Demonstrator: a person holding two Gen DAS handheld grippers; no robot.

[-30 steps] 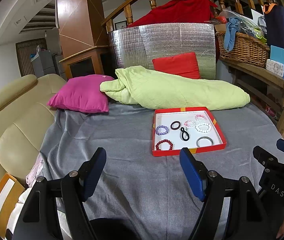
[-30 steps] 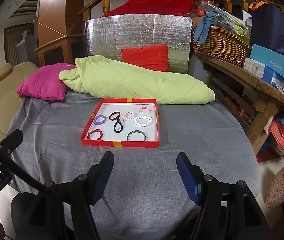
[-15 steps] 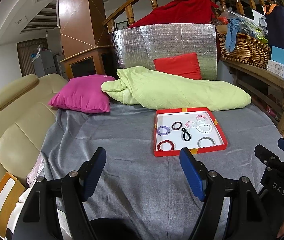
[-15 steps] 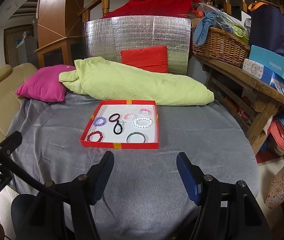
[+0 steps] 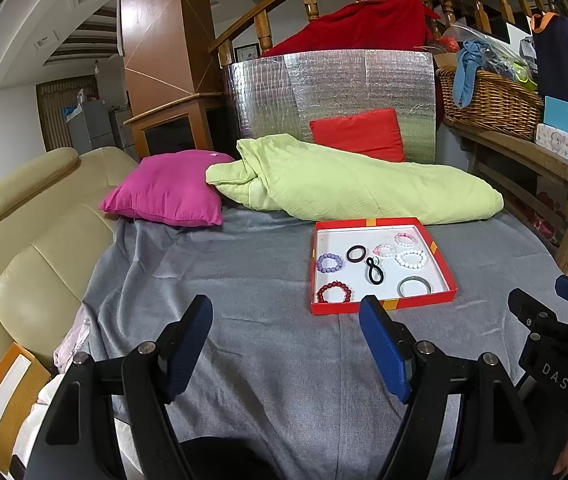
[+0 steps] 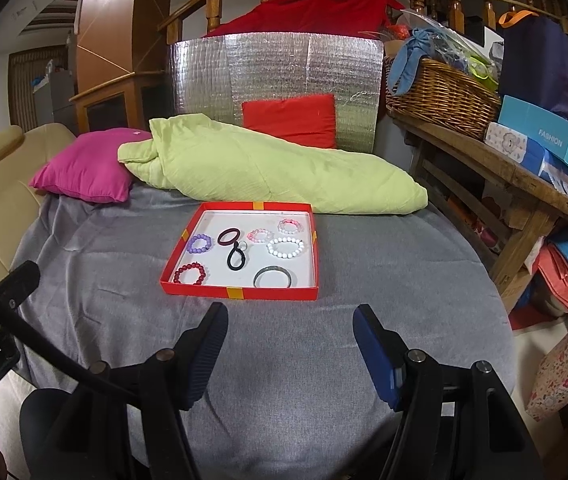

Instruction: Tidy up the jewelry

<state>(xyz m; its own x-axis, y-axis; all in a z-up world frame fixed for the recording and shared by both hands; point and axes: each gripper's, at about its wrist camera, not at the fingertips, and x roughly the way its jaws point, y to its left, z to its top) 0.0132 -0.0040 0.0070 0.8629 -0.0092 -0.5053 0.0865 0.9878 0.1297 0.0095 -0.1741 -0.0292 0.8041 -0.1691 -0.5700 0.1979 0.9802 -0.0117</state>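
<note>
A red tray with a white floor lies on the grey cloth. It holds several bracelets and bands: a purple bead bracelet, a dark red bead bracelet, a black hair tie, a white bead bracelet and a grey bangle. My left gripper is open and empty, near and left of the tray. My right gripper is open and empty, just before the tray's front edge.
A green quilt, a magenta pillow and a red cushion lie behind the tray. A beige sofa is at the left. A wooden bench with a basket and boxes stands at the right.
Both views have shifted very slightly; the tray sits a touch lower in the frames. Both grippers stay open and empty.
</note>
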